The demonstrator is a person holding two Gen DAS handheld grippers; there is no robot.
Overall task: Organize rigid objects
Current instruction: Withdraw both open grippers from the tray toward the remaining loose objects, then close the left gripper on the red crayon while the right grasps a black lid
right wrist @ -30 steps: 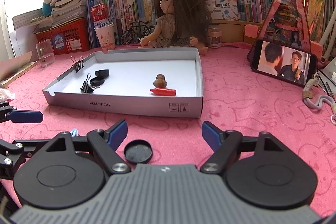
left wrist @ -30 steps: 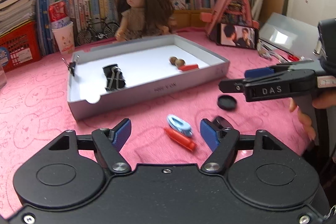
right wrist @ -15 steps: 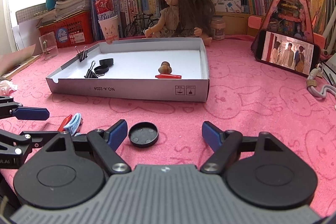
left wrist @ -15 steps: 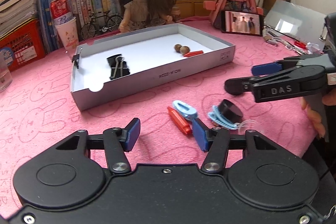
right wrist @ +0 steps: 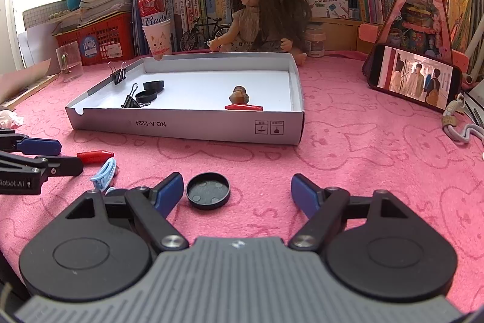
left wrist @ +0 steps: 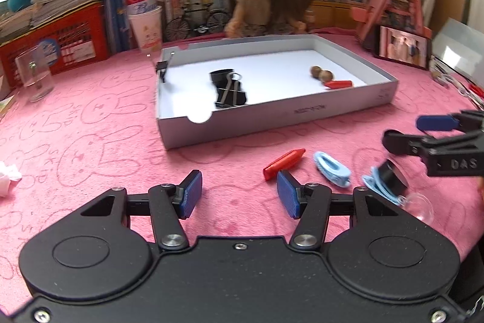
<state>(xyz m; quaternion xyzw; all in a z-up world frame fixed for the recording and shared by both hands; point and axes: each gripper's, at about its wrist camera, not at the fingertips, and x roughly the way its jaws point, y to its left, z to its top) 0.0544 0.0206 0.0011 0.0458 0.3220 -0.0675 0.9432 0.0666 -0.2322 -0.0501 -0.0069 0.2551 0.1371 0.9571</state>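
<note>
A grey cardboard tray [left wrist: 302, 114] [right wrist: 187, 127] lies on the pink cloth. It holds black binder clips [left wrist: 230, 96], black caps [right wrist: 153, 85], a brown nut-like piece [right wrist: 239, 94] and a red piece [right wrist: 243, 107]. In front of the tray lie a red crayon-like piece [left wrist: 283, 163] [right wrist: 95, 156], a blue clip [left wrist: 331, 168] [right wrist: 104, 174] and a black round cap [right wrist: 208, 194] [left wrist: 392, 176]. My left gripper [left wrist: 239, 197] is open and empty, just left of the red piece. My right gripper [right wrist: 237, 196] is open, with the cap between its fingers near the left one.
A doll [right wrist: 263, 14], a model bicycle [right wrist: 205, 32], a paper cup with a can [right wrist: 157, 29], a red crate [right wrist: 103, 38] and books stand behind the tray. A phone [right wrist: 414, 77] leans at right. A glass [left wrist: 34, 74] stands at left.
My left gripper swung left, so the tray and loose pieces shifted right in its view. My right gripper moved forward; the cap now lies between its fingers.
</note>
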